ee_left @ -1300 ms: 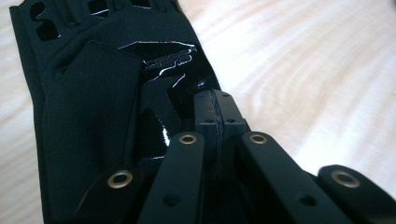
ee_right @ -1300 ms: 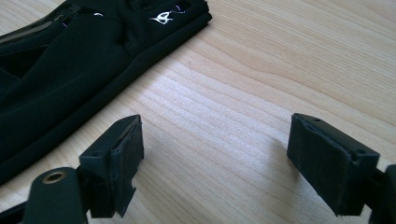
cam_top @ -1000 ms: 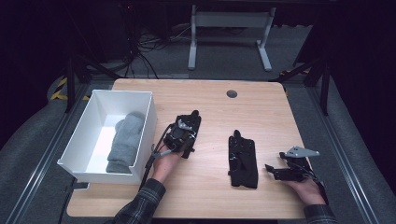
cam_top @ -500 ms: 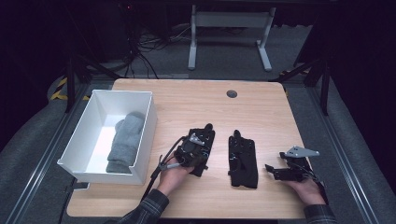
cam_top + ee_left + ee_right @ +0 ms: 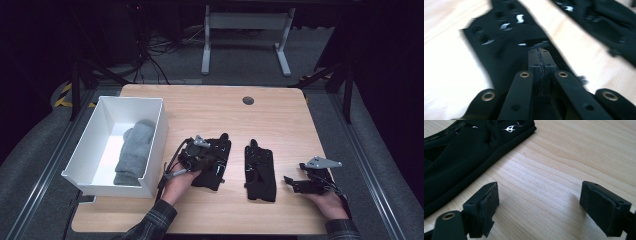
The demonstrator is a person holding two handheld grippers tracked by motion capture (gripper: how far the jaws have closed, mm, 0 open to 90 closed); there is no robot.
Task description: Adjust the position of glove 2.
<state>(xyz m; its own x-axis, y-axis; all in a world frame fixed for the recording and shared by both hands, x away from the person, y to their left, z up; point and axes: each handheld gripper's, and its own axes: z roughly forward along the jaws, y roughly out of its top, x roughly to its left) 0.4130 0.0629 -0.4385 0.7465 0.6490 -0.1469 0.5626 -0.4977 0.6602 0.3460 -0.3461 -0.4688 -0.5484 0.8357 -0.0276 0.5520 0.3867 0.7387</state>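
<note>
The left gripper hides part of the left black glove, jaws pressed together on it; the glove's long axis runs near-to-far mid-table. The right gripper rests spread.

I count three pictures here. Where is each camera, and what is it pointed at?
High view: above the table's near side, looking forward and down at the table, bin, both hands and grippers.
Left gripper view: rides the left gripper, its fingers shut on a black glove.
Right gripper view: rides the right gripper, fingers open over bare wood.
Shared: the second glove appears in all three.
</note>
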